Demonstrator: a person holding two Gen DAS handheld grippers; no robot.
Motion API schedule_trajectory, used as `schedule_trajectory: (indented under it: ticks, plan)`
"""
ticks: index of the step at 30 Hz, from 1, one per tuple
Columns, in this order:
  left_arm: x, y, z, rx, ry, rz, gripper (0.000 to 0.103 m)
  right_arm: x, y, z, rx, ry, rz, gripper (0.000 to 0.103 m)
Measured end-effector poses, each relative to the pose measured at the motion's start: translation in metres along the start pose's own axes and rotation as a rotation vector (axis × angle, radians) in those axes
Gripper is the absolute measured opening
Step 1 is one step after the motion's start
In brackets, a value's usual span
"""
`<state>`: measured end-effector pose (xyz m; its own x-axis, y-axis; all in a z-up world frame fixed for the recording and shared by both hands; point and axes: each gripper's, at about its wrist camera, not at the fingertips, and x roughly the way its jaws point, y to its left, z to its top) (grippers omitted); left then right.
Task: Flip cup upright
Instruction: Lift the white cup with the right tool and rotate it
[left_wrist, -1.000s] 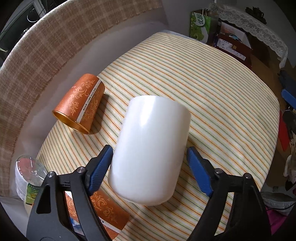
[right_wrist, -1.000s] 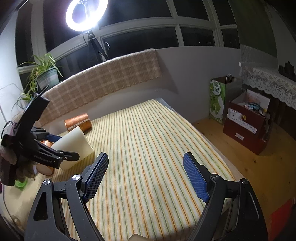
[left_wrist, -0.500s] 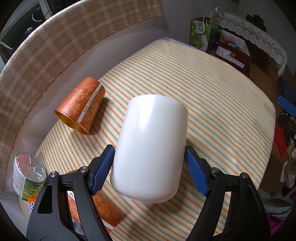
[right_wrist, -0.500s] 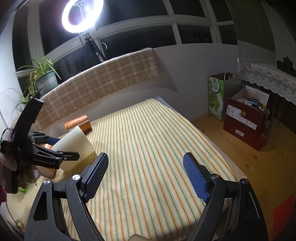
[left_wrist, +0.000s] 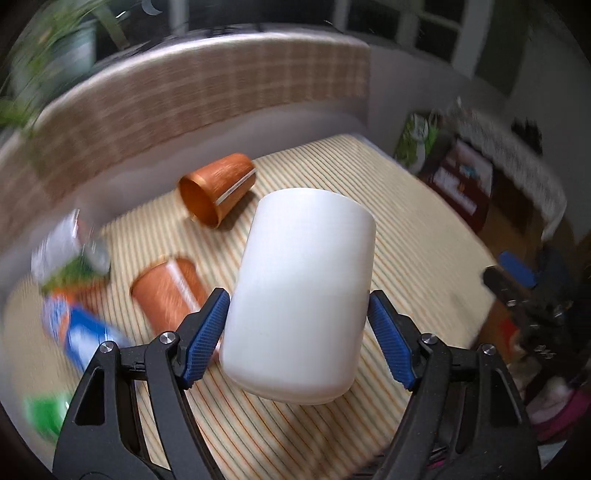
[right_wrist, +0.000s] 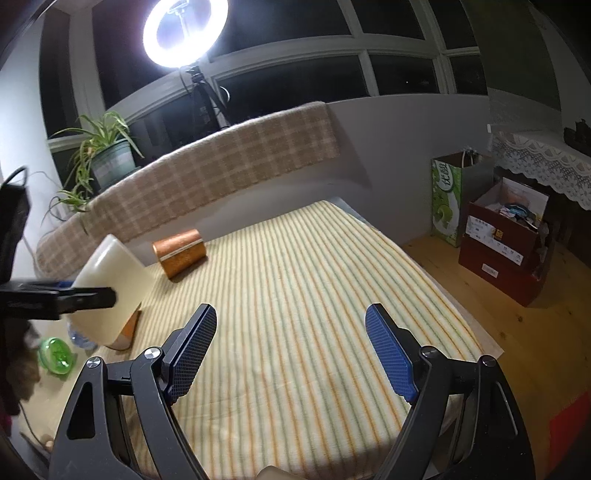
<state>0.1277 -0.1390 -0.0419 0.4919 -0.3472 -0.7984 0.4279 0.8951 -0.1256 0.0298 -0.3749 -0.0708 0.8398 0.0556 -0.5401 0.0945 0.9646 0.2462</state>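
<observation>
**White cup clamped in the left tongs, clear of the striped cloth**

The left gripper (left_wrist: 297, 336) has its two blue pads pressed against opposite sides of the white cup (left_wrist: 301, 291), gripping it near its closer end. In the right wrist view the cup (right_wrist: 110, 291) hangs tilted above the striped tablecloth (right_wrist: 295, 295), its lower end just above an orange cup (right_wrist: 129, 328) half hidden behind it.

Beyond the left tongs and a little to their left, another orange cup (left_wrist: 218, 192) lies on its side with its open mouth towards the camera and a pale band round its body; any writing on the band is too blurred to read. Just left of the left pad lies the nearer orange cup (left_wrist: 170, 291), also with a pale band. Farther left sit a blue-and-white package (left_wrist: 81, 332) and a clear bottle with a green label (left_wrist: 70, 258), both smeared by motion, so no lettering can be read.

The right gripper (right_wrist: 291, 350) has its fingers spread wide with nothing between them, over the cloth. Ahead and to its right stands a green paper bag (right_wrist: 447, 199) printed with Chinese characters, beside a dark red box (right_wrist: 498, 236) with a white label.
</observation>
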Motion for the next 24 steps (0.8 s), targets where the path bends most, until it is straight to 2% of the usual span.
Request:
schedule_trajectory:
  ticks: [4,7,11,17,24]
  plan:
    - [-0.016,0.01,-0.03,-0.15,-0.036,-0.034,0.078,0.001,0.008,-0.001,-0.011,0.002,0.021,0.083]
    - [-0.023,0.01,-0.05,-0.222,-0.084,-0.016,0.078,0.003,0.016,-0.003,-0.026,0.013,0.042,0.083]
    - [-0.015,0.016,-0.071,-0.371,-0.097,-0.07,0.078,0.003,0.025,-0.005,-0.051,0.023,0.062,0.083]
    - [0.014,0.016,-0.073,-0.539,-0.11,-0.107,0.078,0.0,0.031,-0.006,-0.073,0.031,0.067,0.083]
    - [0.059,0.012,-0.065,-0.642,-0.068,-0.123,0.079,-0.001,0.024,-0.005,-0.067,0.039,0.043,0.083]
